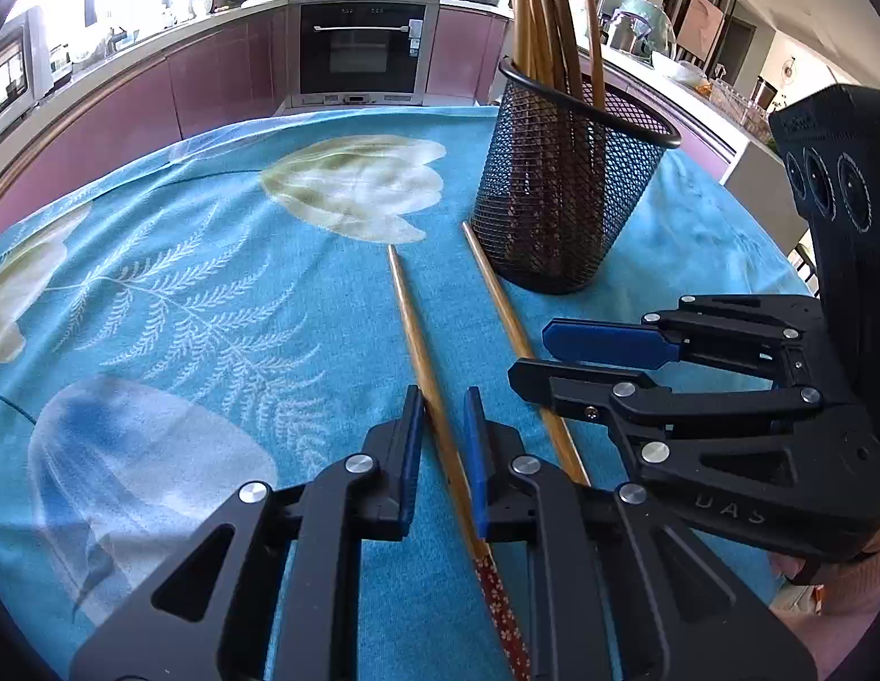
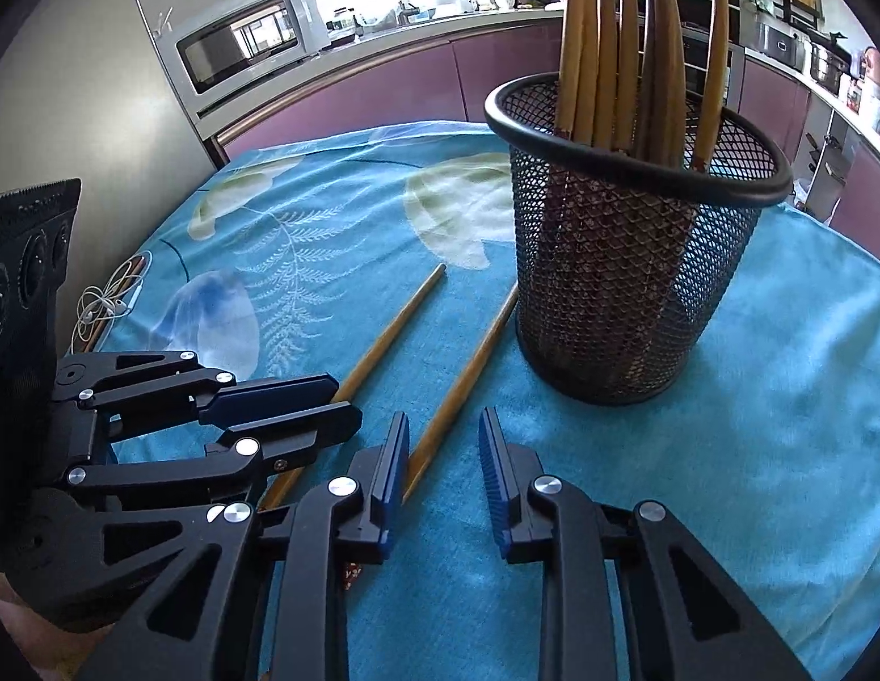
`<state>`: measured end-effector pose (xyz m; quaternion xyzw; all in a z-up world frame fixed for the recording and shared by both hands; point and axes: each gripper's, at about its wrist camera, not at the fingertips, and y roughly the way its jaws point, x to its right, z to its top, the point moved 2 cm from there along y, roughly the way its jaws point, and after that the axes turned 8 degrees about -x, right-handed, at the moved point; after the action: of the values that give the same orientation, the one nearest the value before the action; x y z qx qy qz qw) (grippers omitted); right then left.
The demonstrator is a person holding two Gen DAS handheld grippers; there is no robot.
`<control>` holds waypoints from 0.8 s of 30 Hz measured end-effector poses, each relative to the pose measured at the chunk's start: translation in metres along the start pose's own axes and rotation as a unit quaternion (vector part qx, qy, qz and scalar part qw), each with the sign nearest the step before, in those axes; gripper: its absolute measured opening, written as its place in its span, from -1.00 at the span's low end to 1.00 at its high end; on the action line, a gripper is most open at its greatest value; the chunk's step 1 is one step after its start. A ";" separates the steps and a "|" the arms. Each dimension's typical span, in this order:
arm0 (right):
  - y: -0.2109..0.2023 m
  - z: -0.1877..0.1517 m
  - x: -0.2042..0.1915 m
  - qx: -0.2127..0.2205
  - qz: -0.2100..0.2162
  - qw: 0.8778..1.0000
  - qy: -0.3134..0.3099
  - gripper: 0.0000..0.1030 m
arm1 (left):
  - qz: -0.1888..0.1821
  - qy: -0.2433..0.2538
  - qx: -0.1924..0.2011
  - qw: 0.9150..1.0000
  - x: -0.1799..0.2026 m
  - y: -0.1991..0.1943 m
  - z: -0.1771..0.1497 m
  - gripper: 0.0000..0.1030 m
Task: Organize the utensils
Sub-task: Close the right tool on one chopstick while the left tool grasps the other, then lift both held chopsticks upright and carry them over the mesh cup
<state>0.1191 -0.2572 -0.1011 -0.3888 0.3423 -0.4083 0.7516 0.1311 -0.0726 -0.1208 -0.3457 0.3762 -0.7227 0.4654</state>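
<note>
Two wooden chopsticks lie on the blue cloth beside a black mesh holder (image 1: 559, 198) (image 2: 627, 284), which stands upright with several chopsticks (image 1: 542, 11) (image 2: 610, 28) in it. The left chopstick (image 1: 417, 329) (image 2: 394, 329), with a red patterned end, runs between the pads of my left gripper (image 1: 442, 397) (image 2: 349, 400). A gap shows beside it, so the jaws are open. The right chopstick (image 1: 496, 295) (image 2: 468, 374) ends near the holder's base. My right gripper (image 2: 442, 425) (image 1: 527, 354) is open over it, and the stick lies against the left pad's inner edge.
The table wears a blue floral cloth (image 1: 184, 284). White earphones and a cable (image 2: 108, 301) lie at its far left edge. Kitchen counters with an oven (image 1: 360, 45) and a microwave (image 2: 241, 45) stand behind. The two grippers sit close side by side.
</note>
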 end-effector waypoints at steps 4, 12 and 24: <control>0.000 0.001 0.000 0.002 -0.001 1.000 0.001 -0.59 | 0.003 -0.004 0.002 1.000 0.000 0.001 0.001 -0.76; 0.000 0.001 0.003 0.005 0.011 1.000 0.014 -0.81 | 0.000 -0.016 0.003 1.000 0.001 0.001 0.002 -0.82; -0.012 -0.003 0.006 0.018 0.023 0.999 0.018 -0.89 | -0.006 -0.025 0.010 1.000 0.004 -0.005 0.001 -0.85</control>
<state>0.1153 -0.2676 -0.0934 -0.3598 0.3576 -0.4037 0.7614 0.1283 -0.0751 -0.1160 -0.3608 0.3552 -0.7203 0.4741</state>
